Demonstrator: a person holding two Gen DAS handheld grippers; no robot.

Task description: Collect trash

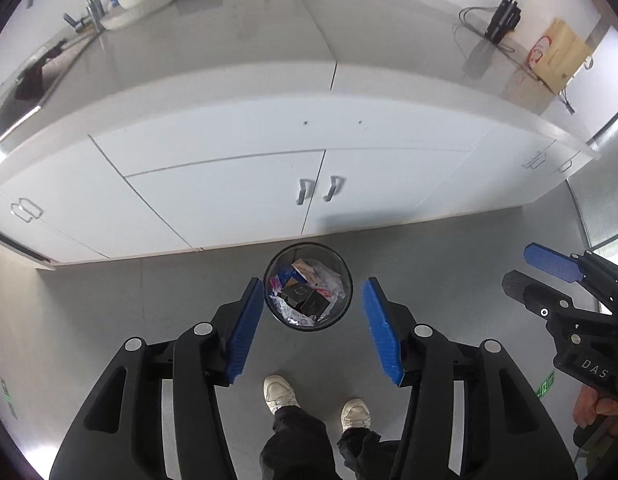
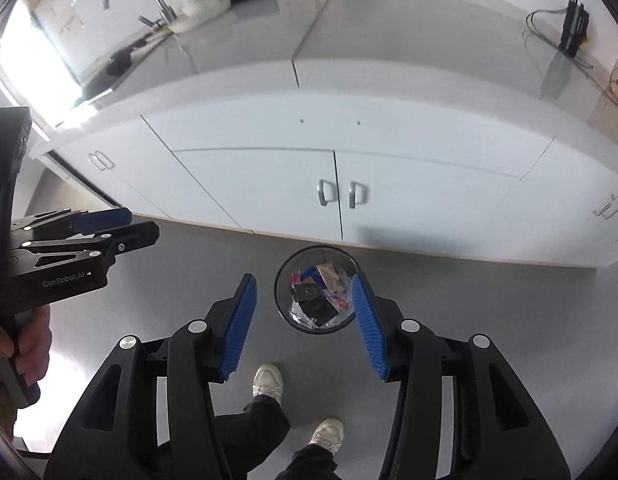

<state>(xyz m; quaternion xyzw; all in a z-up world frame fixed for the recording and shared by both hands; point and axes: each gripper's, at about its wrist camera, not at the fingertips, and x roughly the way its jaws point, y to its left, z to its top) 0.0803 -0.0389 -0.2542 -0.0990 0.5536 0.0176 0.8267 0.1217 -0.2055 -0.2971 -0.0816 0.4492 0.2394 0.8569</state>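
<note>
Round black wire-mesh bin (image 1: 307, 287) on grey floor, loaded with wrappers and dark boxes. Left gripper (image 1: 313, 330) and right gripper (image 2: 305, 324) both agape, empty, high above. No loose trash visible; collection apparently done.

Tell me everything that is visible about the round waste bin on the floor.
The waste bin is round, dark-rimmed, with thin wire-mesh-looking walls. It stands upright on the grey floor, just in front of the white cabinet doors, apart from them. Inside lie crumpled clear plastic, colourful wrappers and two black boxes. Nothing touches it from outside; both tools are above it, open and empty.
</note>
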